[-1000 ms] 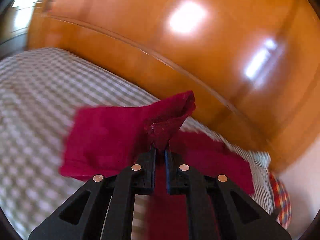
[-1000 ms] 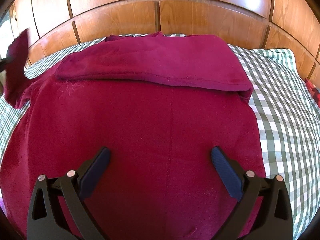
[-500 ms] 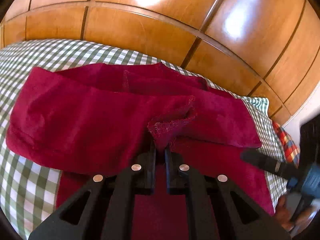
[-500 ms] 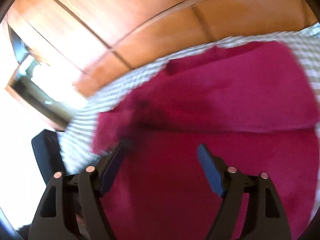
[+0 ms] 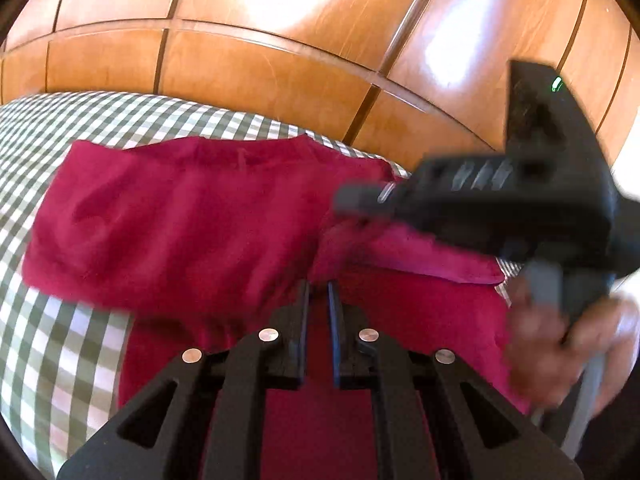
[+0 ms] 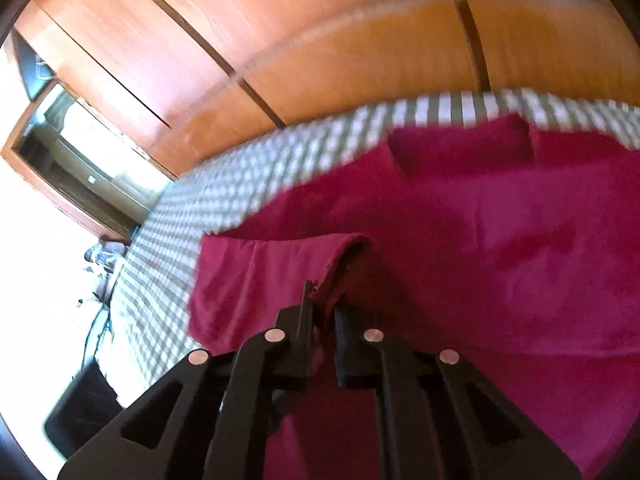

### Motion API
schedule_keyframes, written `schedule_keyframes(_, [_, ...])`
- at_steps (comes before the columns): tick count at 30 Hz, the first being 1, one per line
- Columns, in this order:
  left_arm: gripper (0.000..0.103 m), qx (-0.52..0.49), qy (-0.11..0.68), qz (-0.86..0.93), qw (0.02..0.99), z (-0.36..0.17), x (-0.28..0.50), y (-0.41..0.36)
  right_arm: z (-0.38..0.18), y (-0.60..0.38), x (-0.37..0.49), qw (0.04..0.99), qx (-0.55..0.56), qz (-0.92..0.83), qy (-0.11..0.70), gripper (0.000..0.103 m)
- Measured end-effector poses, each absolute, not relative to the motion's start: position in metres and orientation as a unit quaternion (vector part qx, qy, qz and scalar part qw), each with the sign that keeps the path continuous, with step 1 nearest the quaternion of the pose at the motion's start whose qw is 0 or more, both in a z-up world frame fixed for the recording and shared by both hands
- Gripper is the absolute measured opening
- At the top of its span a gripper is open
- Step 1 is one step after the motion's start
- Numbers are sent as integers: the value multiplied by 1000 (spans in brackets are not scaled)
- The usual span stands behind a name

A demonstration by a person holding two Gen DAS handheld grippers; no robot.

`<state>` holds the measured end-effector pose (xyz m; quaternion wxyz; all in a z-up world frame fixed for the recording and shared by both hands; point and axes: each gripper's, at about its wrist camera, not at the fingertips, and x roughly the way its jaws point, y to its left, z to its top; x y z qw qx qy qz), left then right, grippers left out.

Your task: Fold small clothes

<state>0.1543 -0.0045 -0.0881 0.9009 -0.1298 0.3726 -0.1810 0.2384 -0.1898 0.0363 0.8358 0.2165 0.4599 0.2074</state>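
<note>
A dark red garment (image 5: 180,220) lies spread on the checked bed cover (image 5: 72,340), with one sleeve folded across its upper part. My left gripper (image 5: 318,292) is shut on the end of that sleeve, low over the garment's body. The right gripper (image 5: 352,200) reaches in from the right, held by a person's hand (image 5: 560,340). In the right wrist view the right gripper (image 6: 322,312) has its jaws closing on a folded edge of the red garment (image 6: 500,240), and the cloth is pinched between them.
A glossy wooden panelled headboard (image 5: 280,60) rises right behind the bed. The checked bed cover (image 6: 240,184) runs to the left, past the garment. A bright window opening (image 6: 80,160) and a dark object (image 6: 80,408) are at the far left.
The right gripper swung left over the garment and its jaws went from wide open to closed on a cloth edge. The left gripper came down, laying the sleeve across the garment.
</note>
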Motion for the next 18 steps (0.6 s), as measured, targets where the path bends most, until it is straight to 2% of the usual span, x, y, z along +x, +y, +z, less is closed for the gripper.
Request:
schedule_keyframes(6, [6, -174, 404, -127, 889, -107, 169, 22, 96, -246, 241, 866, 231, 199, 396, 7])
schedule_keyframes(10, [6, -227, 419, -78, 876, -109, 191, 47, 103, -302, 235, 883, 239, 153, 374, 7])
schedule_keyframes(12, [6, -241, 419, -61, 873, -111, 199, 57, 90, -335, 231, 882, 250, 122, 380, 7])
schedule_keyframes(18, [6, -226, 437, -39, 870, -127, 201, 64, -2, -408, 227, 833, 312, 30, 456, 7])
